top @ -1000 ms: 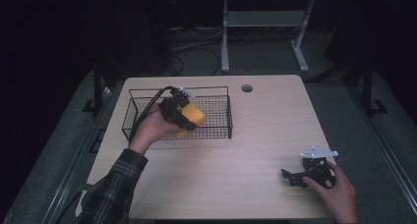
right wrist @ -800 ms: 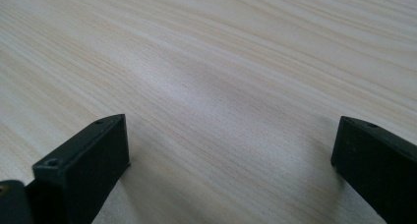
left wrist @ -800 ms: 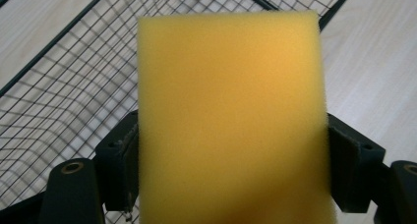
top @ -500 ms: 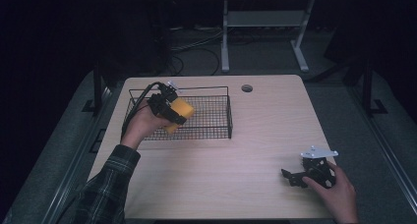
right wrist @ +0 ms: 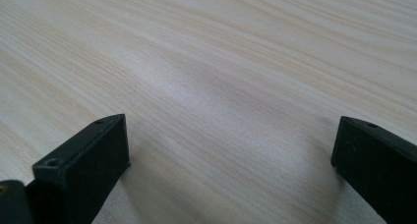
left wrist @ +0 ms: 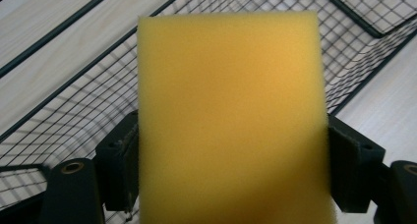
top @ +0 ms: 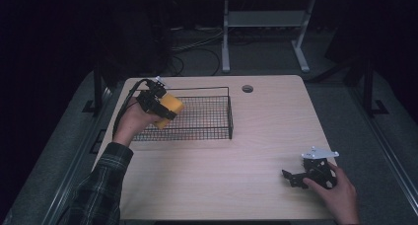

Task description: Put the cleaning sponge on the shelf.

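At the left of the table (top: 212, 185), the left gripper (top: 165, 109) is clamping a yellow sponge (top: 169, 108) between its jaws, the pads pressing on both sides of the block. The sponge is hanging over the left end of the black wire basket (top: 217, 131), just above its mesh floor. In the left gripper view the sponge is standing upright between the black jaws with the basket's wire walls behind it. Far to the right, near the table's front edge, the right gripper (top: 296, 178) is resting low over bare wood, its jaws spread wide and gripping nothing
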`<state>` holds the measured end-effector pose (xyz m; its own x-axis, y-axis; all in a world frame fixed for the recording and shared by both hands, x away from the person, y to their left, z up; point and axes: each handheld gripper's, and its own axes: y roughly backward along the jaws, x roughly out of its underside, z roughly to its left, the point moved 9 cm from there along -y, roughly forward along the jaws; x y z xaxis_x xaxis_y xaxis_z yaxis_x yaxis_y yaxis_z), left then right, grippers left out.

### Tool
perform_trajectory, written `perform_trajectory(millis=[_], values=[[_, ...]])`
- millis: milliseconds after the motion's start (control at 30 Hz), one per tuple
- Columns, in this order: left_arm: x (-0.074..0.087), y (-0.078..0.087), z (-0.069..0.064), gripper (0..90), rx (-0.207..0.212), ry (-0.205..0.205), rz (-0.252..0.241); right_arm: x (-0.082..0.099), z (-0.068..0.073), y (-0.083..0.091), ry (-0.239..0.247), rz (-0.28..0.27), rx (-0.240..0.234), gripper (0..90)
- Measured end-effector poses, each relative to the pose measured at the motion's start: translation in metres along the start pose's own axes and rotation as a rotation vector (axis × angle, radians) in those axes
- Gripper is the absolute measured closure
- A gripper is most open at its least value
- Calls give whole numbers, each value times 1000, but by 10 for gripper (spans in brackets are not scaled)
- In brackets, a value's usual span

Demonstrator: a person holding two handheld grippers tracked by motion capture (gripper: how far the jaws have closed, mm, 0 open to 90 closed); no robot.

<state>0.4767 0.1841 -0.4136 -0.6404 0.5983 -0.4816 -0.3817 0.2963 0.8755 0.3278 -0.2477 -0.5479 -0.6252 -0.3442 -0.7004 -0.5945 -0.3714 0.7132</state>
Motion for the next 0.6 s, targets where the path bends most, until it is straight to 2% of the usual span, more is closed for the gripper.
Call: perform_trajectory(millis=[33, 400, 600], values=[[2, 1, 5, 228, -7, 8, 3, 0, 0, 0, 1, 0, 0, 2], [13, 2, 31, 228, -44, 70, 0, 0, 0, 0, -4, -1, 3, 2], [22, -1, 47, 228, -67, 87, 4, 0, 0, 0, -5, -1, 4, 2]])
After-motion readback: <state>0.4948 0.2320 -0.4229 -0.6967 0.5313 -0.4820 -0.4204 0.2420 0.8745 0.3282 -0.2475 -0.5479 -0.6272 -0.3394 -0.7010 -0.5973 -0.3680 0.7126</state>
